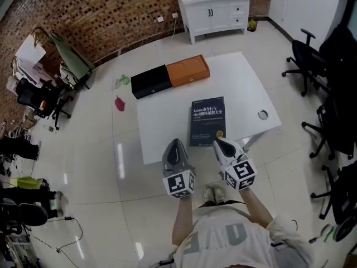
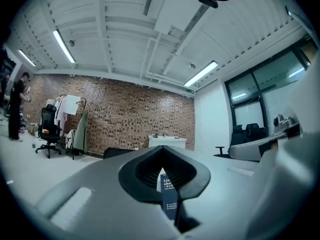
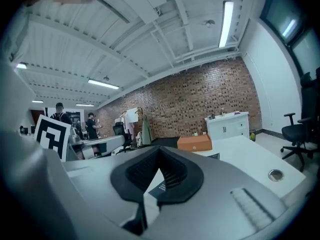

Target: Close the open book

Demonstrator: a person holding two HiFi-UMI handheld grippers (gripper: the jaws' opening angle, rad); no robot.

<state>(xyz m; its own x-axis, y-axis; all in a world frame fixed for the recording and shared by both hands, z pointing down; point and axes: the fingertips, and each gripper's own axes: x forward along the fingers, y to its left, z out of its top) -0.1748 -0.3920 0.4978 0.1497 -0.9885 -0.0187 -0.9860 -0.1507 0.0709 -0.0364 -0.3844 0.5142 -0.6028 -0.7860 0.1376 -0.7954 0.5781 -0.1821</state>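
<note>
Two hand-held grippers are held side by side over the near edge of the white worktop (image 1: 162,116), both pointing away from the person. The left hand-held gripper (image 1: 175,142) has its jaws pressed together with nothing between them. The right hand-held gripper (image 1: 217,140) also has its jaws together at the tips and carries nothing. Each bears its cube of square markers at the end nearest the person.

Just ahead of the tips lies the book (image 1: 207,121), already closed, flat on the worktop with its dark cover and pale lettering facing up. It sits between the lines of the two grippers, nearer the right one, whose tip overlaps the book's near edge in the head view. Each gripper view shows a sliver of the cover through the gap below the jaw tips.

Farther ahead, at the worktop's far edge, an orange box (image 1: 188,71) and a black box (image 1: 149,81) lie end to end, touching. Off to the right of the right gripper, a round metal fitting (image 1: 263,115) is set into the worktop. Beyond the worktop a white cabinet (image 1: 215,10) stands against a brick wall (image 1: 111,10), and office chairs (image 1: 304,60) stand well to the right.
</note>
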